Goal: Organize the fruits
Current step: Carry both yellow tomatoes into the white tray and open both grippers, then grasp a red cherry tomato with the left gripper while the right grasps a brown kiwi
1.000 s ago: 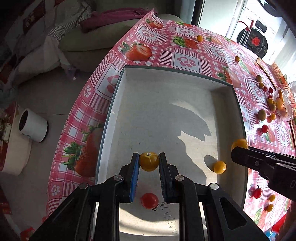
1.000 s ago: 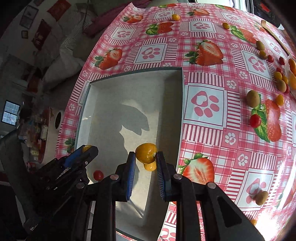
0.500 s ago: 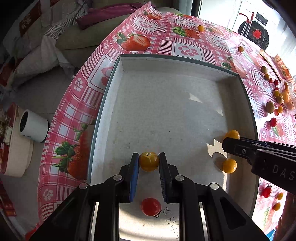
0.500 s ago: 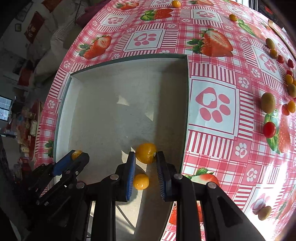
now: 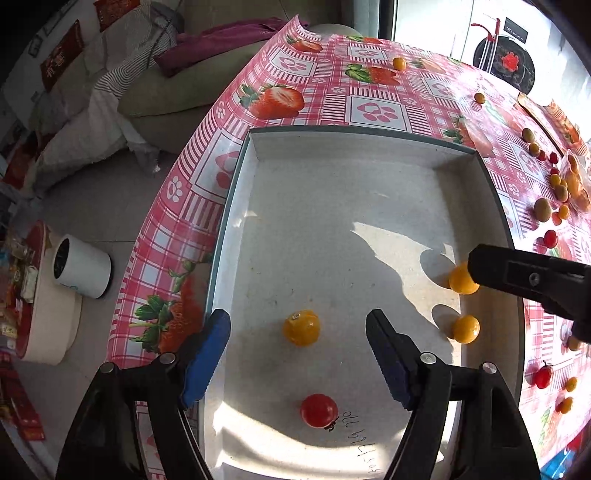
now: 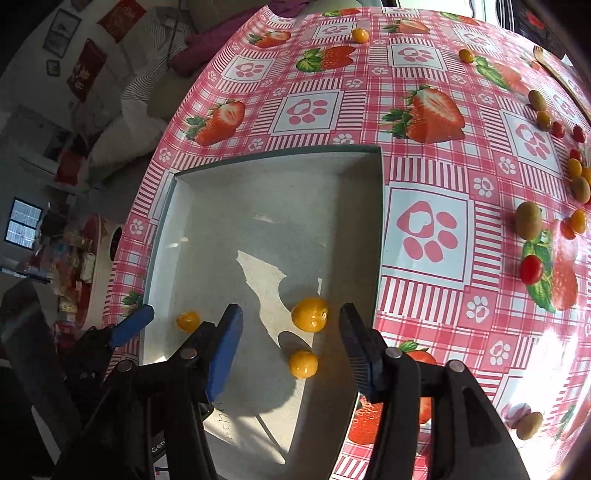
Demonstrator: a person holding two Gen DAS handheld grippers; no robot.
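A shallow white tray [image 5: 258, 147] sits on the strawberry tablecloth; it also shows in the right wrist view [image 6: 376, 221]. My left gripper [image 5: 297, 349] is open over the tray, a yellow tomato [image 5: 301, 327] lying free between its jaws. A red tomato [image 5: 318, 410] lies nearer the camera. My right gripper [image 6: 291, 339] is open, a second yellow tomato [image 6: 309, 314] lying free between its jaws and a third [image 6: 303, 364] below it. In the left wrist view these two [image 5: 461, 278] [image 5: 466, 329] lie by the tray's right wall. The left gripper's tomato shows in the right wrist view [image 6: 188, 321].
Several loose fruits lie on the cloth to the right: a green kiwi-like one [image 6: 529, 220], a red tomato [image 6: 531, 270], small orange ones [image 6: 359, 35]. The table edge drops to the floor on the left, where a white cup [image 5: 82, 266] stands.
Both grippers have opened and let go of their yellow tomatoes, which now lie in the tray. Both grippers were lower half a second ago, then rose.
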